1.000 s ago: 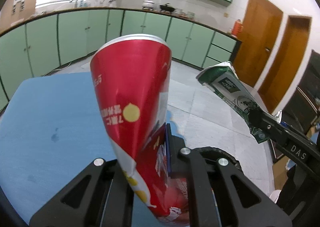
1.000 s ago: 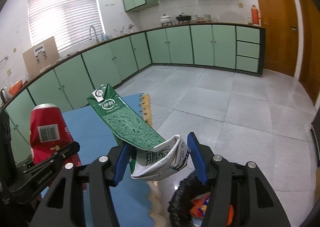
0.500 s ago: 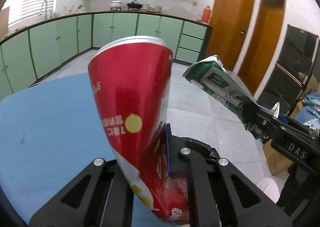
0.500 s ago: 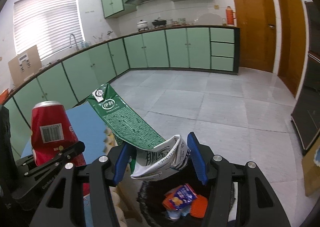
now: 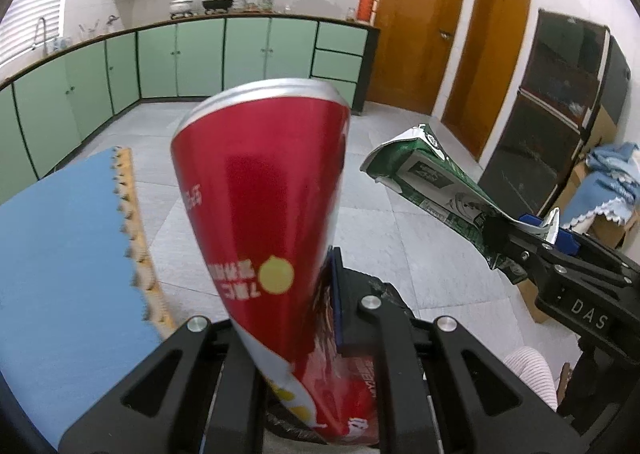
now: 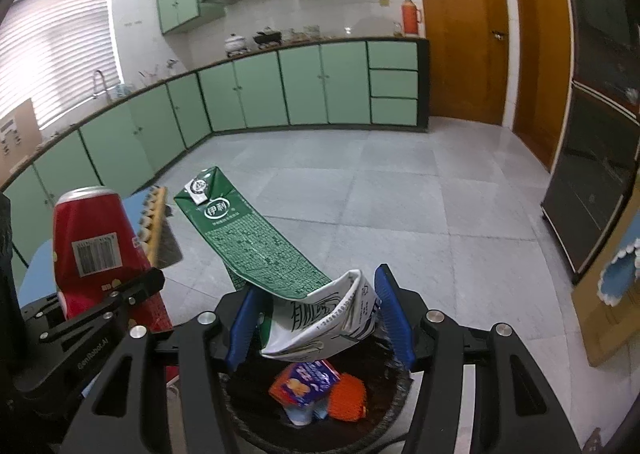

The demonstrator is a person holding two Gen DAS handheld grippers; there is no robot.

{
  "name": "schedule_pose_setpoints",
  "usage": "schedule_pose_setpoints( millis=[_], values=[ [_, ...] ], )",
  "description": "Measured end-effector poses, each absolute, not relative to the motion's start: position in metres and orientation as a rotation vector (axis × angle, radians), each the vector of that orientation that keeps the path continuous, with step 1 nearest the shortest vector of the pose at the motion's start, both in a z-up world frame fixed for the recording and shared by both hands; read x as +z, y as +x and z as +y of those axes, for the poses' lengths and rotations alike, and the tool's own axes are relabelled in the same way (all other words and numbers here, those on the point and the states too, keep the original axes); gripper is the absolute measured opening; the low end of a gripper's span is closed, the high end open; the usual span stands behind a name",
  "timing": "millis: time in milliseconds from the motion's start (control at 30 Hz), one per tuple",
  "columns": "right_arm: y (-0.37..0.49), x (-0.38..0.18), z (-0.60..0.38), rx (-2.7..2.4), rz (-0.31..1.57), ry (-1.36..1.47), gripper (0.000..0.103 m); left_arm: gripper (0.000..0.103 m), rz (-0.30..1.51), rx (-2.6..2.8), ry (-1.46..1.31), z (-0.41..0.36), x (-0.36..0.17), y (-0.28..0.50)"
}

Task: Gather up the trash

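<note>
My left gripper (image 5: pixel 296 314) is shut on a red can (image 5: pixel 264 205), held upright above the floor. The can also shows at the left of the right wrist view (image 6: pixel 92 246). My right gripper (image 6: pixel 316 314) is shut on a flattened green milk carton (image 6: pixel 256 246), held over a black trash bin (image 6: pixel 396 406) below. The bin holds snack wrappers (image 6: pixel 308 378) and an orange item (image 6: pixel 348 394). The carton and right gripper show at the right of the left wrist view (image 5: pixel 432 181). The bin's black rim (image 5: pixel 384 294) peeks from behind the can.
A blue foam mat (image 5: pixel 68 254) with a tan toothed edge lies at left. Green cabinets (image 6: pixel 280 89) line the far wall. Two brown doors (image 5: pixel 416 21) and a dark cabinet (image 5: pixel 560 105) stand at right, with a cardboard box under blue cloth (image 5: pixel 608 189).
Both grippers have swung right, away from the blue mat and over the bin. The bin's inside has come into the right wrist view. Both holds are unchanged.
</note>
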State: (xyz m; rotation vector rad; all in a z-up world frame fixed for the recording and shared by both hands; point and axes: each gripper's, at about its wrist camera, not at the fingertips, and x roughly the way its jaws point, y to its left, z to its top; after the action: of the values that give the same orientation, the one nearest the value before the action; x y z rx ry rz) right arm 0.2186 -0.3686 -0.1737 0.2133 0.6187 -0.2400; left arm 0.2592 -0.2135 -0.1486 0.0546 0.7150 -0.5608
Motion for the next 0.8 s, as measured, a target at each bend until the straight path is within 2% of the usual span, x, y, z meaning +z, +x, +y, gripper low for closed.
schedule_pose_setpoints(
  millis=[400,467,500,533,633,700,767,800],
  values=[
    [0.229,-0.209,-0.397,-0.262,0.701,0.226,0.056,0.008,0.789,-0.589,0.075,-0.241,-0.183,0.280],
    [0.232,-0.209,-0.398,-0.267,0.705,0.219,0.059,0.026,0.791,-0.583,0.065,-0.236,-0.181,0.283],
    [0.233,-0.209,-0.398,-0.268,0.705,0.220,0.060,0.044,0.790,-0.579,0.061,-0.235,-0.181,0.284],
    [0.233,-0.209,-0.398,-0.273,0.704,0.219,0.062,0.050,0.788,-0.576,0.053,-0.236,-0.180,0.284],
    [0.233,-0.208,-0.397,-0.287,0.697,0.209,0.070,0.051,0.797,-0.565,0.046,-0.236,-0.180,0.288],
    [0.231,-0.207,-0.398,-0.294,0.691,0.206,0.071,0.052,0.794,-0.558,0.044,-0.233,-0.178,0.290],
    [0.230,-0.203,-0.399,-0.303,0.682,0.209,0.076,0.056,0.787,-0.562,0.029,-0.228,-0.173,0.290],
    [0.229,-0.201,-0.400,-0.304,0.676,0.210,0.077,0.062,0.787,-0.569,0.017,-0.227,-0.171,0.290]
  ],
)
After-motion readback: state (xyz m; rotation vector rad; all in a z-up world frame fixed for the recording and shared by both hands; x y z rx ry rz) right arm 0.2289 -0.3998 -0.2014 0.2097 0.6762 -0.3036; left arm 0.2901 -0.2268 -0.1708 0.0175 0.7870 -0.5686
